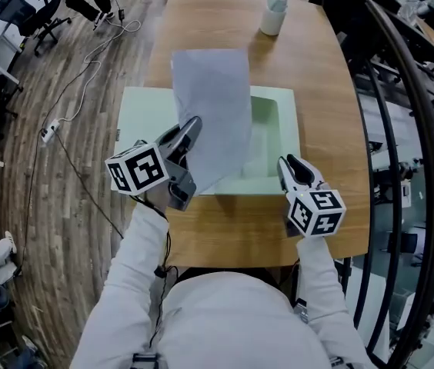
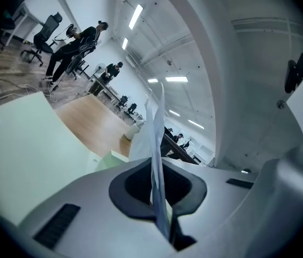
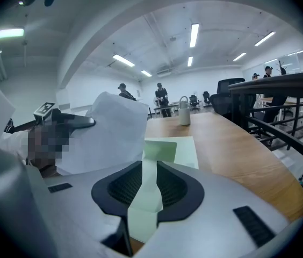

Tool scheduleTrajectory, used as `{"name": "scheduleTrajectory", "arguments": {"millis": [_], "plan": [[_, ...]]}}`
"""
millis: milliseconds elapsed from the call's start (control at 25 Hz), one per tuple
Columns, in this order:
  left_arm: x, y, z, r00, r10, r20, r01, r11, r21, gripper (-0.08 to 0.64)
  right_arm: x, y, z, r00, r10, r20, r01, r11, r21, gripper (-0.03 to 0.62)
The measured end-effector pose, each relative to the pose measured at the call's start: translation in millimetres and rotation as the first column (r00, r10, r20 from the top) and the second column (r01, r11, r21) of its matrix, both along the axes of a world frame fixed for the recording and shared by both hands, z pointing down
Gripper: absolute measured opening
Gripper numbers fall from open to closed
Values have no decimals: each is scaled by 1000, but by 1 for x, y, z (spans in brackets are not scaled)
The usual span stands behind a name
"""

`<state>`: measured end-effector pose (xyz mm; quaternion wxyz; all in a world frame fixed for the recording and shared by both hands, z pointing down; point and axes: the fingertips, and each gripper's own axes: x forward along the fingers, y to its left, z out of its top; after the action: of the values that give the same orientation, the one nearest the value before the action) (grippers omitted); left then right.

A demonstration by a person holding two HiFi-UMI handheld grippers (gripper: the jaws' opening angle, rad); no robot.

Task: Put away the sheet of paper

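The wooden desk carries a pale green folder, which lies open across its middle; its right half seems to form a shallow recess. The sheet of paper is not in the folder yet. It hangs slanted in the air over the folder's centre, with its far edge reaching past the folder's far rim and its near corner down at the folder's near edge. That corner is pinched in the left gripper, whose jaws are closed tight on it, the paper standing edge-on between the pads. At the folder's near right corner, the right gripper has its jaws drawn narrow on a green flap or edge of the folder, apparently to hold it open or steady. A white container stands well beyond the folder's far side, out of the way. The main risk I see is the limp sheet: held by one corner only, it may buckle, catch its leading edge on the folder's rim and crease instead of sliding in flat. A quick push could also tug it out of the left jaws. If the right grip slackens, the flap could drop, or the folder could skid on the desk and block the way in.
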<state>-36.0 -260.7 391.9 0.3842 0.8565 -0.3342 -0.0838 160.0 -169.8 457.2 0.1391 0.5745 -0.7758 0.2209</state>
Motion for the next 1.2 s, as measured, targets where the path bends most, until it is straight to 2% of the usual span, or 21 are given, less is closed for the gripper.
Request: {"name": "scheduleTrajectory", "arguments": {"millis": [200,320,520,800,1080,1200], "plan": [[-7,0,33,998,-7,-66,-1,993,-116,17,6,-1,7,1000,-5,0,5,1000,-14,92],[-17,-2,49,998,-18,-61,8,988,-157,17,7,-2,9,1000,-7,-2,7,1000,-20,92],[-34,-8,75,1000,-14,14,16,980,-198,17,8,-5,11,1000,-13,-6,13,1000,-28,92],[-46,-8,110,995,13,101,16,959,-283,17,13,-7,16,1000,-18,-5,18,999,-30,92],[-54,-4,128,974,71,213,4,943,-332,17,15,-9,16,1000,-20,-7,20,999,-33,92],[-55,-4,136,955,101,280,3,938,-348,17,15,-10,16,1000,-23,-6,23,999,-35,92]]}}
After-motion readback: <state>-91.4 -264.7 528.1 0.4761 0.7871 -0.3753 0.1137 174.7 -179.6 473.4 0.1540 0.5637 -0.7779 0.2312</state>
